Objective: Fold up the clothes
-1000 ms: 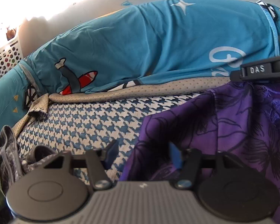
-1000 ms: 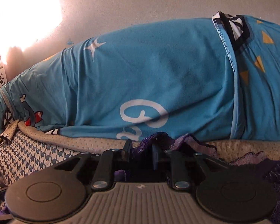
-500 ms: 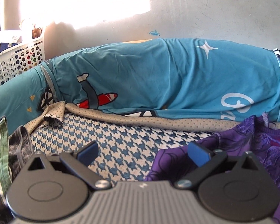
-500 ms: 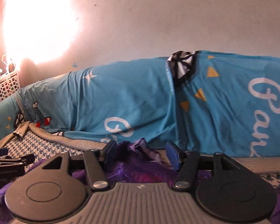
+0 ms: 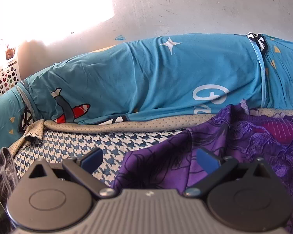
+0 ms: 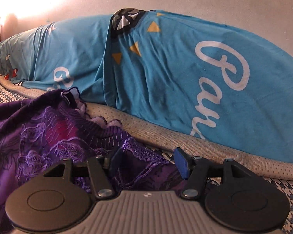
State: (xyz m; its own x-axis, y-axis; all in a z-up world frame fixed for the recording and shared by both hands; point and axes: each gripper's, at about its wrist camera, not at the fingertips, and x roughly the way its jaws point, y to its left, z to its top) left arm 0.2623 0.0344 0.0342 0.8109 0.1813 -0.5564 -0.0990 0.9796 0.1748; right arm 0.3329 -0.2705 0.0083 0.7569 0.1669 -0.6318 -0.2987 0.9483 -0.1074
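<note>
A purple garment (image 5: pixel 234 146) with black flower print and a lace edge lies crumpled on the houndstooth bed sheet (image 5: pixel 87 142). In the left wrist view my left gripper (image 5: pixel 149 160) stands wide open just over the garment's left corner, its pads clear of the cloth. The right wrist view shows the same garment (image 6: pixel 39 136) at the left. My right gripper (image 6: pixel 148 162) is open over its lace hem. The hem lies between and below the blue pads, which do not press on it.
Long blue printed pillows (image 5: pixel 146 78) (image 6: pixel 166 68) lie along the wall behind, on a beige dotted border (image 5: pixel 146 124). A white perforated basket (image 5: pixel 4 78) stands far left. A grey and green heap of clothes (image 5: pixel 2 167) sits at the sheet's left edge.
Both grippers opened and let go of the purple garment. The right gripper travelled to the right along the hem. The left gripper lifted and drew back a little.
</note>
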